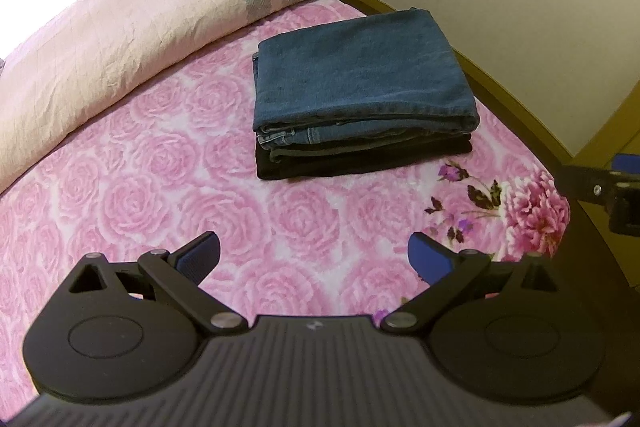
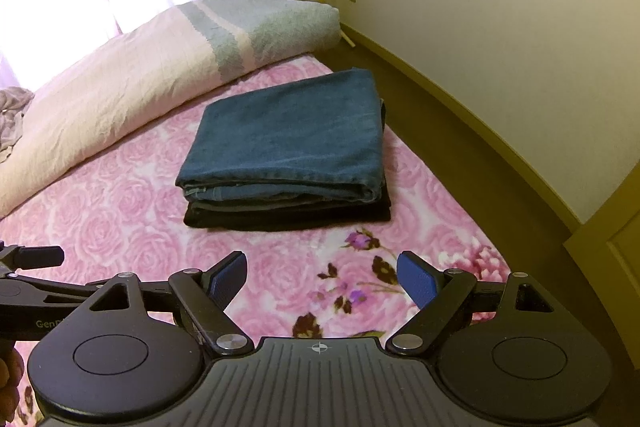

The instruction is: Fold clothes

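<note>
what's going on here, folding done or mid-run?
A person holds two handheld grippers over a bed with a pink rose blanket. Both the left gripper and the right gripper have their jaws open and hold nothing. Folded blue jeans sit on a folded black garment in a neat stack. A rolled quilt lies behind it.

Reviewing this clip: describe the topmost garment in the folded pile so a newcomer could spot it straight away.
On the pink rose-patterned bedspread, just in front of the rolled-up quilt, sits a small stack of folded clothes. The blue jeans lie on top, folded into a flat rectangle. Their faded denim sets them apart from the black garment underneath.
</note>
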Demonstrator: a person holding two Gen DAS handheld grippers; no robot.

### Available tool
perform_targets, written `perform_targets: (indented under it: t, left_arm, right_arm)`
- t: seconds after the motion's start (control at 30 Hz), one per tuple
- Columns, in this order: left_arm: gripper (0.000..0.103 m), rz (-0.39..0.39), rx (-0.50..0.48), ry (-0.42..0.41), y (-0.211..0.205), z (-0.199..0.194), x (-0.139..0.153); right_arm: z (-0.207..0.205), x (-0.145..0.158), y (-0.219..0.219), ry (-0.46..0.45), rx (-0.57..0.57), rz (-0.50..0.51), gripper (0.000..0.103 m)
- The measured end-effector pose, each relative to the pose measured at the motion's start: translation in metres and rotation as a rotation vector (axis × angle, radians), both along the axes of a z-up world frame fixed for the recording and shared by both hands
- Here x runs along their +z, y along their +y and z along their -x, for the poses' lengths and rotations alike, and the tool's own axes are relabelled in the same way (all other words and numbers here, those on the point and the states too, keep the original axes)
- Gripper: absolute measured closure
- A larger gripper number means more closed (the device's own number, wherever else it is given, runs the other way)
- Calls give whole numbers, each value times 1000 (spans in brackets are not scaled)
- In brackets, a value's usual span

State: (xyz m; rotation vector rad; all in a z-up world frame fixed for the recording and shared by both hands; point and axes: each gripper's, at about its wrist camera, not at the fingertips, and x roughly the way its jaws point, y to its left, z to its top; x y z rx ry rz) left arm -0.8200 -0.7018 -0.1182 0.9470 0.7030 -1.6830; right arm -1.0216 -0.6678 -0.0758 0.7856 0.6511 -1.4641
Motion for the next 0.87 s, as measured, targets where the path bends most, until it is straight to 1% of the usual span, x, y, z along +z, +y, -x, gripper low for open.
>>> perform_targets:
  t: [0.37, 0.47, 0.7, 0.87]
  left_arm:
    - [4, 1, -1, -1, 3, -1, -1]
    - [4, 9, -11, 2, 4, 1, 0]
    - [4, 26, -4, 20, 5, 6, 4]
    - [4, 36, 2, 16, 8, 9, 6]
  right_arm:
    - [0, -1, 0, 3, 4, -4, 18]
    - [0, -2, 1, 2, 6, -8, 18]
    - [3, -2, 2, 2, 8, -6, 18]
    - [7, -2, 4, -2, 11, -6, 18]
